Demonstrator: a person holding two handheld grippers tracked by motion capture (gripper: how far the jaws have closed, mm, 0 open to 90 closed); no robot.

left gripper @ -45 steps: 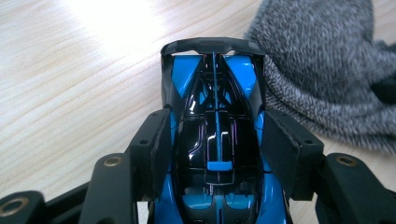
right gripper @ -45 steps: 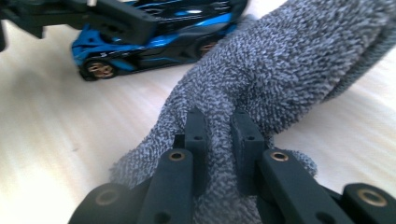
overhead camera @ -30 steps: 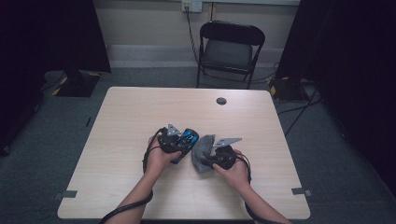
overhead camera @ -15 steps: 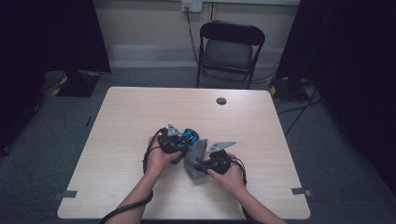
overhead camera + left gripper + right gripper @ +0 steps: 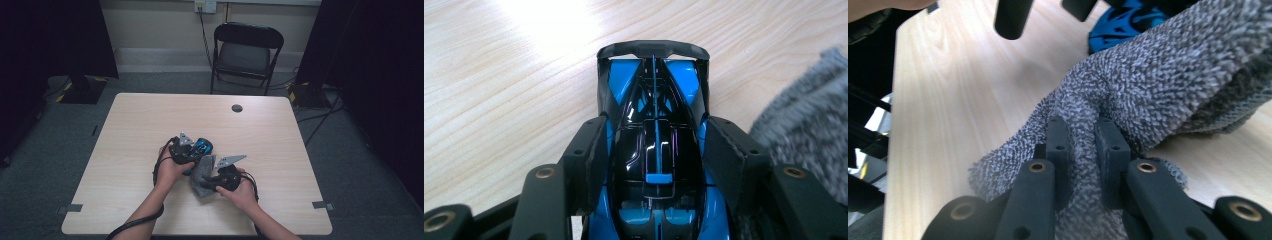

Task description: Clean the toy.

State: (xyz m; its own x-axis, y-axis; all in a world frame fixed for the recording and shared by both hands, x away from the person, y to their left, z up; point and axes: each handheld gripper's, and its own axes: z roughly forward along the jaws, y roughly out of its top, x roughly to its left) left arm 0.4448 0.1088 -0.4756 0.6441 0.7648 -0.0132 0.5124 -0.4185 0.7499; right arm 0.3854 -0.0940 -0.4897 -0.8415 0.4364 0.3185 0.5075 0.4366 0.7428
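Note:
A blue and black toy car (image 5: 655, 150) sits between the jaws of my left gripper (image 5: 656, 160), whose pads press on both its sides; its rear wing points away from the camera. In the high view the toy car (image 5: 202, 146) shows just right of the left gripper (image 5: 192, 150) near the table's middle. A grey fuzzy cloth (image 5: 1158, 95) is pinched in a fold by my right gripper (image 5: 1082, 145), and one end drapes toward the car. From above, the cloth (image 5: 201, 174) lies between both hands, with the right gripper (image 5: 212, 181) at its right side.
The light wooden table (image 5: 140, 125) has a small round black grommet (image 5: 237, 108) near its far edge. A black folding chair (image 5: 246, 52) stands behind the table. Cables run across the grey floor at the right.
The right hand has slid left and a little toward the front edge with the cloth, drawing it along beside the car. The left hand and car have stayed put.

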